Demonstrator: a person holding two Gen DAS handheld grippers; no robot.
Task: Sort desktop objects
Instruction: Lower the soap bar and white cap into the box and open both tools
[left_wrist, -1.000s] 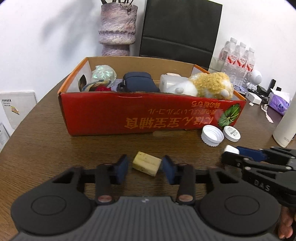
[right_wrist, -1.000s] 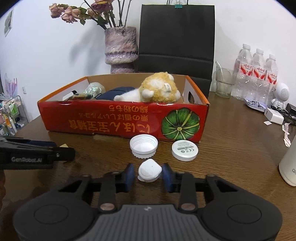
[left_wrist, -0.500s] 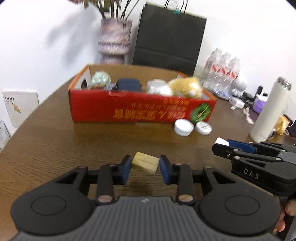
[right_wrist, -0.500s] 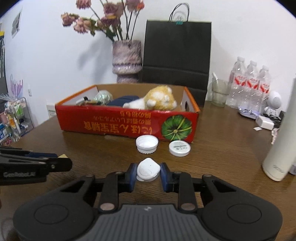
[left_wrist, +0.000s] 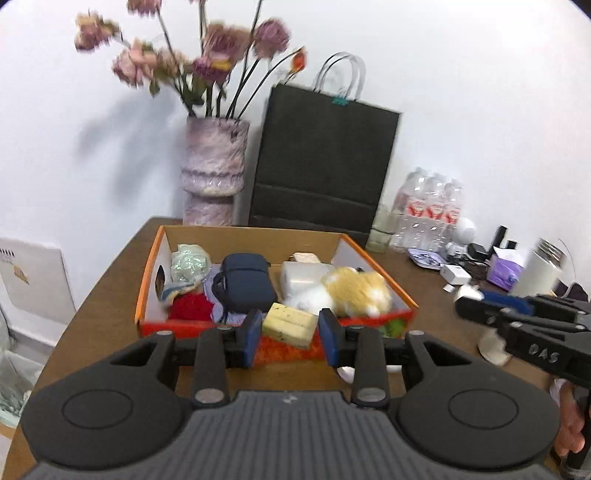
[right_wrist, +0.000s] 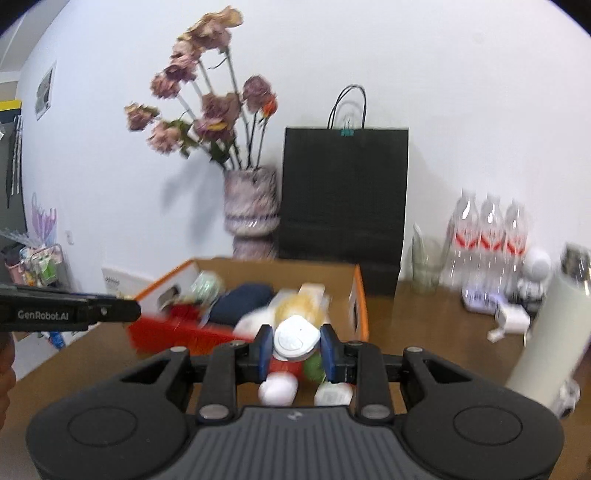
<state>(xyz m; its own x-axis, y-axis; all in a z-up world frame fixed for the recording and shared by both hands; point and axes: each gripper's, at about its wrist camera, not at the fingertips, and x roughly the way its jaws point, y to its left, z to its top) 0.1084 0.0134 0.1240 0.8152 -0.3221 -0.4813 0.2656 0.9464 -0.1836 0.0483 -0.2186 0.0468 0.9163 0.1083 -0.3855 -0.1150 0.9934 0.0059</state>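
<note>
My left gripper (left_wrist: 290, 326) is shut on a yellow sponge block (left_wrist: 290, 325) and holds it in the air just before the near wall of the red cardboard box (left_wrist: 147, 291). My right gripper (right_wrist: 294, 341) is shut on a small white round case (right_wrist: 295, 338), raised above the table in front of the same box (right_wrist: 360, 302). The box holds a plush toy (left_wrist: 354, 291), a navy pouch (left_wrist: 247, 282), a red item and a green wrapped ball. The right gripper also shows at the right of the left wrist view (left_wrist: 469, 295).
Two white round lids (right_wrist: 277, 391) lie on the table below my right gripper. A flower vase (left_wrist: 214, 171) and a black paper bag (left_wrist: 321, 166) stand behind the box. Water bottles (right_wrist: 487, 236), a glass and a white flask (right_wrist: 546, 332) stand at the right.
Both grippers have lifted off the table with their objects and moved toward the box. The views now look down into the box from higher up.
</note>
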